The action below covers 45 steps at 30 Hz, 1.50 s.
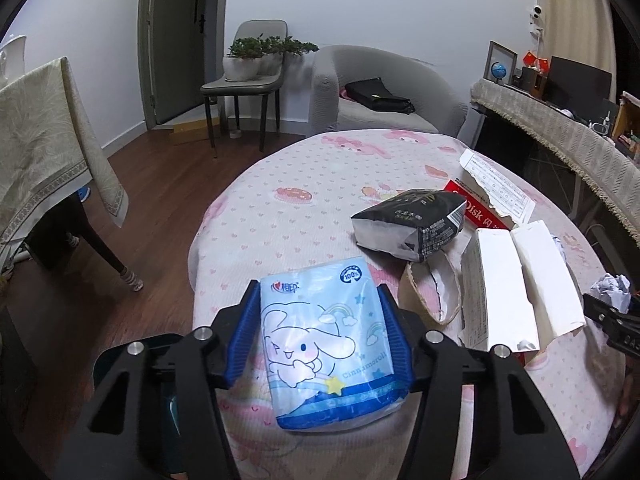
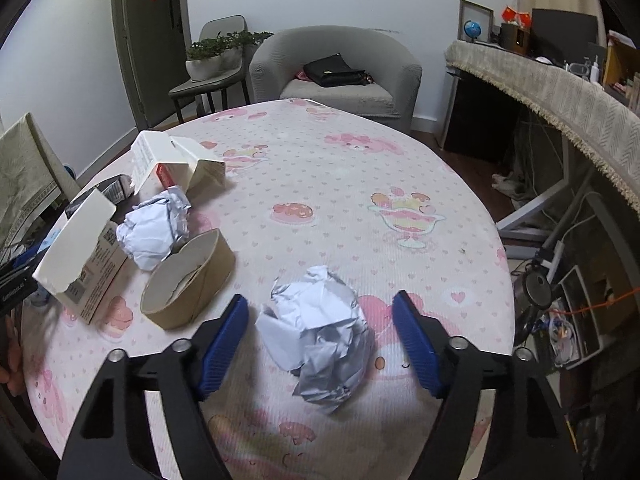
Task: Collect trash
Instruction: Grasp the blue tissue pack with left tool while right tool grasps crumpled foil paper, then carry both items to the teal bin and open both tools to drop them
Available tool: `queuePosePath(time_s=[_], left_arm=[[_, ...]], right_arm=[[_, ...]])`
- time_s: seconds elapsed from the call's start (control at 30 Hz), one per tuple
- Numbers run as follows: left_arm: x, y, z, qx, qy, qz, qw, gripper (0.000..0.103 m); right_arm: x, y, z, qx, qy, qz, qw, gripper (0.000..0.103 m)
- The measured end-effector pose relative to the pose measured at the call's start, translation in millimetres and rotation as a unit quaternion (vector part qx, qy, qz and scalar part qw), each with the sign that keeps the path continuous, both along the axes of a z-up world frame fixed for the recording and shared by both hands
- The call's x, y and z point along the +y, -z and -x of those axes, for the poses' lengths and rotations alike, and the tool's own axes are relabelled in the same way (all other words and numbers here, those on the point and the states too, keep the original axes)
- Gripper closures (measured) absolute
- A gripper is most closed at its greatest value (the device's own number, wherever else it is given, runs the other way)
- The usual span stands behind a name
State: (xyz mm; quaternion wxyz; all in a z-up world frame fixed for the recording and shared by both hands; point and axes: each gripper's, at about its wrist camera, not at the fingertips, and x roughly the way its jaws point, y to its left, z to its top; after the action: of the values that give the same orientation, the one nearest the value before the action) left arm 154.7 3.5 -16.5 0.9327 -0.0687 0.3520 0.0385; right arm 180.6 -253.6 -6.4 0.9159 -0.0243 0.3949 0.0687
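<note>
Across the middle and lower part of both views spreads the round table [image 2: 340, 184] in its pink cartoon-print cloth, the largest thing here. In the upper centre of the right wrist view a grey armchair [image 2: 336, 76] stands beyond it with a black bag [image 2: 334, 70] on its seat.

In the left wrist view, at right of centre, two torn white boxes [image 1: 520, 284] lie side by side on the cloth, with a flattened brown paper cup [image 1: 432, 292] touching their left edge. Above them, a black and silver snack bag [image 1: 412, 224] rests partly over a red package [image 1: 480, 212].

At the bottom centre of that view the blue tissue pack [image 1: 328, 344], printed with a white cartoon dog, sits between the blue pads of the left gripper [image 1: 318, 300]; both pads press against its sides, so the jaws are clamped on it.

At the bottom centre of the right wrist view the right gripper [image 2: 320, 312] stands spread wide, and a crumpled paper ball [image 2: 320, 340] lies on the cloth between its fingers, touching neither pad. A second paper wad [image 2: 154, 228] sits at left of centre, just above the brown cup.
</note>
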Motion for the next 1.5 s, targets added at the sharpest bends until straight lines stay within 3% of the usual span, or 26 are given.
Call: queuePosePath(time_s=[0.13, 0.23, 0.43, 0.63, 0.87, 1.17, 1.4, 1.5], left_arm=[[6, -1, 1, 0.001, 0.012, 0.022, 0.9997, 0.046], [9, -1, 1, 0.001, 0.020, 0.030, 0.9994, 0.047], [25, -5, 8, -0.004, 0.050, 0.083, 0.9953, 0.047], [42, -15, 21, -0.022, 0.083, 0.095, 0.9918, 0.047], [74, -22, 39, -0.033, 0.107, 0.111, 0.9875, 0.048], [139, -21, 54, -0.031, 0.068, 0.134, 0.9881, 0.047], [189, -2, 62, 0.000, 0.022, 0.143, 0.9894, 0.048], [202, 9, 63, 0.019, 0.000, 0.131, 0.9912, 0.047]], right_arm=[[-3, -3, -3, 0.005, 0.008, -0.006, 1.000, 0.058], [-3, -5, -2, 0.004, 0.015, -0.011, 1.000, 0.063], [14, -33, 10, -0.032, -0.007, -0.022, 0.999, 0.063], [52, -57, 16, -0.057, -0.049, -0.035, 0.997, 0.064], [108, -64, 15, -0.069, -0.088, -0.054, 0.992, 0.064], [194, -72, 27, -0.083, -0.161, -0.058, 0.982, 0.064], [237, -69, 31, -0.075, -0.196, -0.062, 0.976, 0.064], [254, -67, 33, -0.070, -0.211, -0.063, 0.973, 0.064]])
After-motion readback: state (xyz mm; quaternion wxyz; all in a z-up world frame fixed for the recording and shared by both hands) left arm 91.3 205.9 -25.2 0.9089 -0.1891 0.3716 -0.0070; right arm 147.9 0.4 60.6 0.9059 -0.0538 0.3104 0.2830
